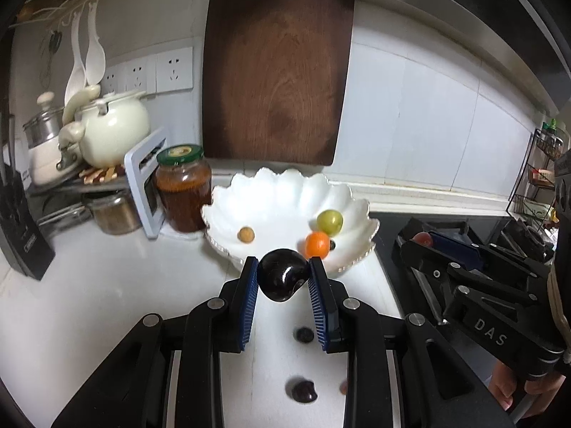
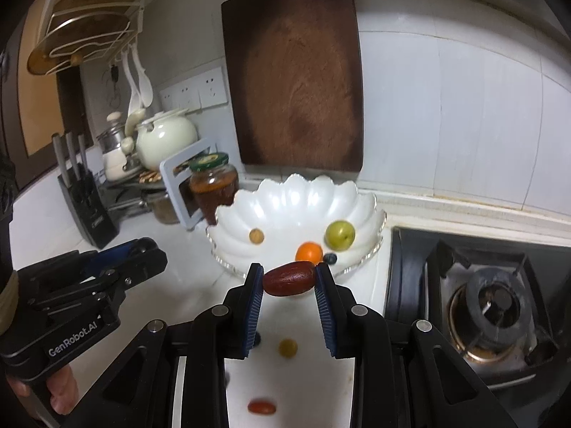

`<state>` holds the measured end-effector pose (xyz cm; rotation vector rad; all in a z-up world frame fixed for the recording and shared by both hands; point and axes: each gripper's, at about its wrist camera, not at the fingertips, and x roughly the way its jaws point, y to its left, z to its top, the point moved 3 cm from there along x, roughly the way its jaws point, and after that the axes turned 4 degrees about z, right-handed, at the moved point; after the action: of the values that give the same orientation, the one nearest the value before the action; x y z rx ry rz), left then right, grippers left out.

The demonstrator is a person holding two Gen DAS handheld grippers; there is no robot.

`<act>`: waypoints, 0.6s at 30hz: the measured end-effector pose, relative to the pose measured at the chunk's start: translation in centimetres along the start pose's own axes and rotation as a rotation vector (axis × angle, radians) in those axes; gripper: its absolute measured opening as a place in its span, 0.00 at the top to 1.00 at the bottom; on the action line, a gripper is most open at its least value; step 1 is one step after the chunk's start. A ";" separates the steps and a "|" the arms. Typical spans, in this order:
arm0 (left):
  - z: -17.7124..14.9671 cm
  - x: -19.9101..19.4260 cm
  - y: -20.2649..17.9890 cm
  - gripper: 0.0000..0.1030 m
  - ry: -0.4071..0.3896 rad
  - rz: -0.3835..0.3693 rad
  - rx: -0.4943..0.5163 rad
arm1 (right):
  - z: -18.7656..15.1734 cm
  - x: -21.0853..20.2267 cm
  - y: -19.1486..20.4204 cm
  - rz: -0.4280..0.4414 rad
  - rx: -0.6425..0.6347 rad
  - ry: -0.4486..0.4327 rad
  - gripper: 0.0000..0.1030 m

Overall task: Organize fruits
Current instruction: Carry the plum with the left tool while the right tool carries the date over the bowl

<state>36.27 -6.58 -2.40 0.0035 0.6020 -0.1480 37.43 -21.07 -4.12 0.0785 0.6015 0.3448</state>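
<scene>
Left gripper (image 1: 283,278) clamping dark plum (image 1: 283,274), right gripper (image 2: 289,278) clamping red date (image 2: 289,279), both hovering before bowl (image 1: 271,192); jar (image 1: 183,187) sitting left of bowl.

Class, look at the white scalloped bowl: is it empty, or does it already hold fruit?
Not empty. The white scalloped bowl holds a green fruit, an orange fruit, a blueberry and a small tan fruit.

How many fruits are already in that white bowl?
4 in the white bowl: small tan fruit left, green fruit right, orange front, blueberry beside it. Others may be hidden.
</scene>
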 end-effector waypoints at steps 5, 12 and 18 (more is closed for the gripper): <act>2.0 1.0 0.2 0.72 -0.013 0.008 0.012 | 1.8 1.1 -0.3 -0.019 0.007 -0.011 0.70; 4.6 2.6 0.8 0.72 -0.020 0.002 0.020 | 4.2 2.5 -0.5 -0.034 -0.002 -0.024 0.70; 6.4 4.8 1.2 0.72 0.020 -0.014 0.019 | 6.1 4.3 -0.6 -0.042 -0.024 -0.018 0.70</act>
<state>43.96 -6.35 0.15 0.0197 0.6204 -0.1674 44.38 -19.97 -1.55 0.0460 0.5802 0.3099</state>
